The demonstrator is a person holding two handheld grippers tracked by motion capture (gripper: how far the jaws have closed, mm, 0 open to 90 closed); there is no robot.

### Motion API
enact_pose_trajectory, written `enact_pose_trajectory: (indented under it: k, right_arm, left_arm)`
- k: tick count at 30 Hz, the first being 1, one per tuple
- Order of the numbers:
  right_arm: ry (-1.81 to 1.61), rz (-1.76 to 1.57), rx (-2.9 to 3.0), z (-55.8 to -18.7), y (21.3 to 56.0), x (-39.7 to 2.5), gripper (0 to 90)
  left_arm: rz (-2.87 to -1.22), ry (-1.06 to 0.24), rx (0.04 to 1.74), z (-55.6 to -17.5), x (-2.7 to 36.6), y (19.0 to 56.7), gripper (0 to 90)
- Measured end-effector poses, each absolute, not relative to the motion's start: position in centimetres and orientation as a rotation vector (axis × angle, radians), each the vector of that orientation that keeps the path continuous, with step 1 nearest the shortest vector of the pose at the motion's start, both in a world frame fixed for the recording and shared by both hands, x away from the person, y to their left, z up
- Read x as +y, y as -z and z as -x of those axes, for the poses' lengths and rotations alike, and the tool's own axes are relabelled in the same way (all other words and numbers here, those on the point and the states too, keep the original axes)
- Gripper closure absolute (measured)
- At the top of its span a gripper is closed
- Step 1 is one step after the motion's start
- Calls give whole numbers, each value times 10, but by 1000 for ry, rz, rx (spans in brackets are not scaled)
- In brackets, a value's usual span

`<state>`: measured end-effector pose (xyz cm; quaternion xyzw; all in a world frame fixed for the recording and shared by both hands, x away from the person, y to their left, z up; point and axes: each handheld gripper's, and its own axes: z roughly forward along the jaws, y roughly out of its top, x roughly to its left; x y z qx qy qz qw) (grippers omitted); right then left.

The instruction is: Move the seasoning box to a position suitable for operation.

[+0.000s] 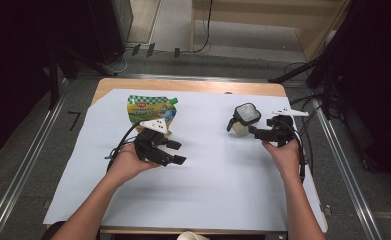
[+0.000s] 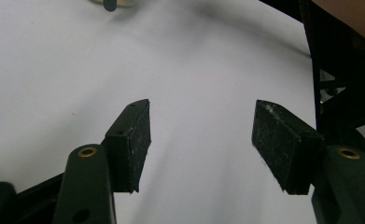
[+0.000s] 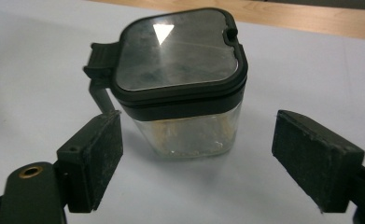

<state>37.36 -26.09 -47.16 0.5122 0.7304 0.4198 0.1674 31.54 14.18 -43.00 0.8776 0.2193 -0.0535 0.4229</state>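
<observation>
White paper covers your wooden worktop (image 1: 193,85), with dark floor and cables around it. On the paper's right half stands the task's thing, a small clear glass jar (image 3: 189,133) with a black flip lid (image 3: 180,51), upright, its contents pale and hard to make out. Your right gripper (image 3: 196,161) sits just in front of it, jaws spread wide with nothing between the pads; the jar lies ahead of them, close to the left-hand pad in the right gripper view but not clasped. Your left gripper (image 1: 175,152) hovers over bare paper near the middle left, jaws also apart and empty, just in front of a green-and-white spouted pouch (image 1: 150,109) that lies flat near the far edge.

Watch the risks. The jar is squat and glass: if you close off-centre, one pad will probably strike first and shove or spin it on the smooth paper. Clamp high on the lid band and the lid may pop or the jar may slip out below. The lid's hinge tab and lever (image 3: 98,74) stick out toward the left-hand pad, so they could catch it.

The jar's long axis runs vertically, lid facing up. Seen from above in the high view, the hinge tab points left, toward the pouch.
</observation>
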Motion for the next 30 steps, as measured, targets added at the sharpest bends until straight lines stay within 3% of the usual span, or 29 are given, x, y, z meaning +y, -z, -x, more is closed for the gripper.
enact_pose_trajectory:
  k: [30]
  right_arm:
    - [-1158, -1370, 1998, -419, 514, -214, 128]
  left_arm:
    - [-2161, 131, 651, -296, 169, 436, 375]
